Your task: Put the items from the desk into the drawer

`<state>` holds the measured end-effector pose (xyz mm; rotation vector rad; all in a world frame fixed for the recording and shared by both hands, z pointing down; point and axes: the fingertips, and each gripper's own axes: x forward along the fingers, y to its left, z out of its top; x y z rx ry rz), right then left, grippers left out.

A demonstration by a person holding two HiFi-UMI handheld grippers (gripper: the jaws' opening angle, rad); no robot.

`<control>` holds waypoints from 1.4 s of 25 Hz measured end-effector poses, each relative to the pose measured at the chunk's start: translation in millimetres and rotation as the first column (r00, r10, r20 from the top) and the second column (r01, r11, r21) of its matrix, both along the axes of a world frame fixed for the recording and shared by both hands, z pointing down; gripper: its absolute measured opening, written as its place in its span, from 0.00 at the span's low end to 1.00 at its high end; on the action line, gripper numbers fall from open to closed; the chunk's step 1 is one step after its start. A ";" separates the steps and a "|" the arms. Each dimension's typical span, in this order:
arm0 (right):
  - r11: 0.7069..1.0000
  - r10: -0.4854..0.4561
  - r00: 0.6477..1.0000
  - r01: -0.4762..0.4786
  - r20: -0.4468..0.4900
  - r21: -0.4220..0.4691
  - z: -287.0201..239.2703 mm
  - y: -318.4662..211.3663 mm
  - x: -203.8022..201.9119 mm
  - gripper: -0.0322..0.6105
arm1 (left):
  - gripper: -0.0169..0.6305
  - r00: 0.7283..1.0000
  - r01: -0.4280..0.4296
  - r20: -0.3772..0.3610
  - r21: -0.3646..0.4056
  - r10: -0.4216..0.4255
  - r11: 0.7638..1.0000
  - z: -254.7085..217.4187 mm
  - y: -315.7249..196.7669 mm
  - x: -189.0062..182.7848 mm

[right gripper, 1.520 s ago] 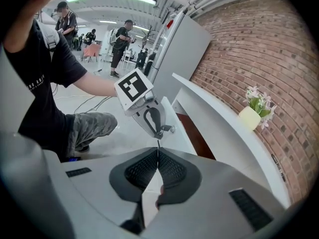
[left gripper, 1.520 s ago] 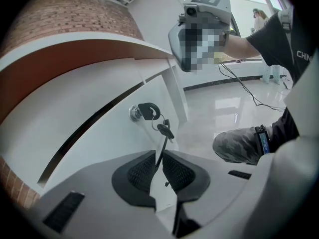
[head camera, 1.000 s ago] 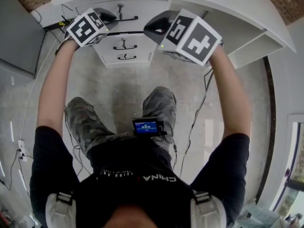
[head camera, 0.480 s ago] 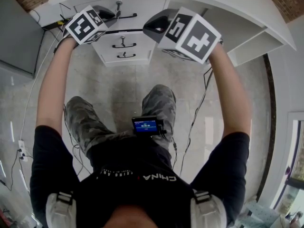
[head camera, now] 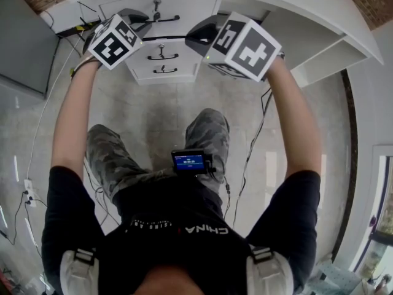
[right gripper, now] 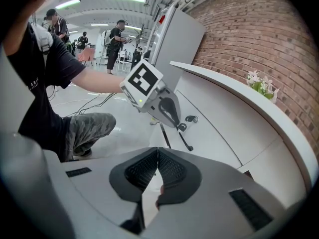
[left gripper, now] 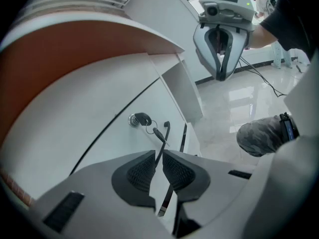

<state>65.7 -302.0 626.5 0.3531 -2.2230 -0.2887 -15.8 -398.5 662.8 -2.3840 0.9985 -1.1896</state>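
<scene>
Left claw (left gripper: 158, 156) pinching drawer handle (left gripper: 166, 198), key (left gripper: 142, 118) just beside — right claw (right gripper: 158, 151) closed

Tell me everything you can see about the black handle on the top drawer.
The handle is a thin black bar, metal by its look, with ends that curve into the white drawer front. It sits just beside the lock, which has a key in it. The bar runs lengthwise through the narrow gap between the left gripper's fingers, which appear closed on it.
</scene>
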 end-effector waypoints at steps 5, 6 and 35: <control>0.999 0.035 0.997 -0.035 0.074 -0.006 4.3 -2.2 -9.7 0.08 | 0.10 0.992 0.047 -0.120 0.144 -0.030 0.988 -29.6 41.2 -16.4; 0.999 0.052 0.994 -0.052 0.099 0.000 6.3 -3.5 -12.5 0.08 | 0.09 0.987 0.063 -0.159 0.161 -0.037 0.985 -33.1 50.9 -21.8; 0.888 0.459 0.789 -0.417 0.408 -0.193 -18.5 -14.1 -14.9 0.08 | 0.05 0.778 0.115 -0.612 -0.079 -0.139 0.990 -85.3 107.7 -64.0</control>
